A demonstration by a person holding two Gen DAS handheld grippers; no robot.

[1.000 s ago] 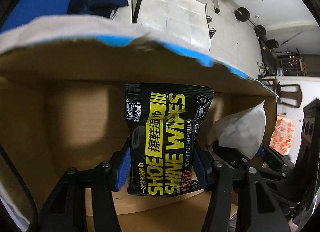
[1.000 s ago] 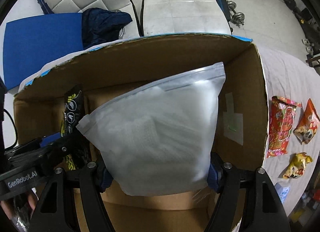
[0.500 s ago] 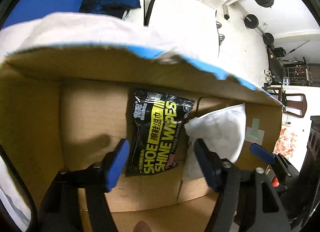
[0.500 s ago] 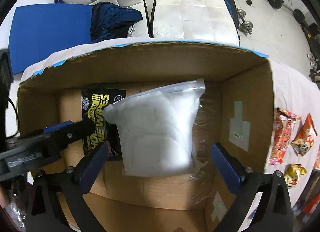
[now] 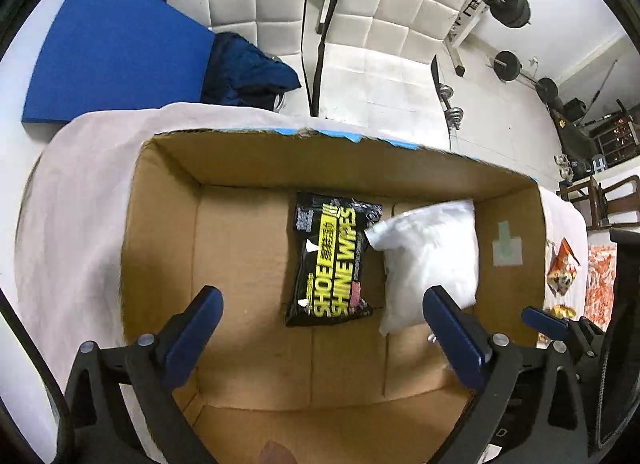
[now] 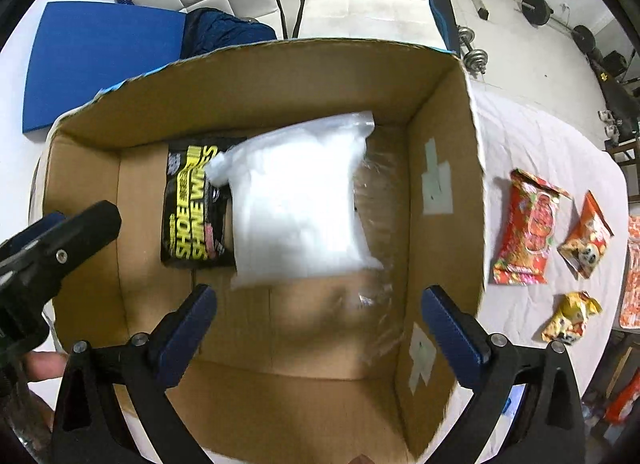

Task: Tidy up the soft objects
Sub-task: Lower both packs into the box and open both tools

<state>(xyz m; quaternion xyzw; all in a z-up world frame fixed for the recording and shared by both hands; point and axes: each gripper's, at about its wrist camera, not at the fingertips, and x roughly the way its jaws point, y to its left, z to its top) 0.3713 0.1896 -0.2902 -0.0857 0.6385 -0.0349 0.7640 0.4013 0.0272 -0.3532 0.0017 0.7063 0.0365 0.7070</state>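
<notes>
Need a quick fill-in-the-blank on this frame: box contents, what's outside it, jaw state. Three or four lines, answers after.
1. The black wipes pack lies on the floor of the cardboard ____.
2. The white bag partly ____ the wipes pack.
3. The snack packets lie ____ the box, on the white cloth.
4. The right gripper has nothing between its jaws; they stand ____.

Missing words: box; overlaps; outside; open
</notes>
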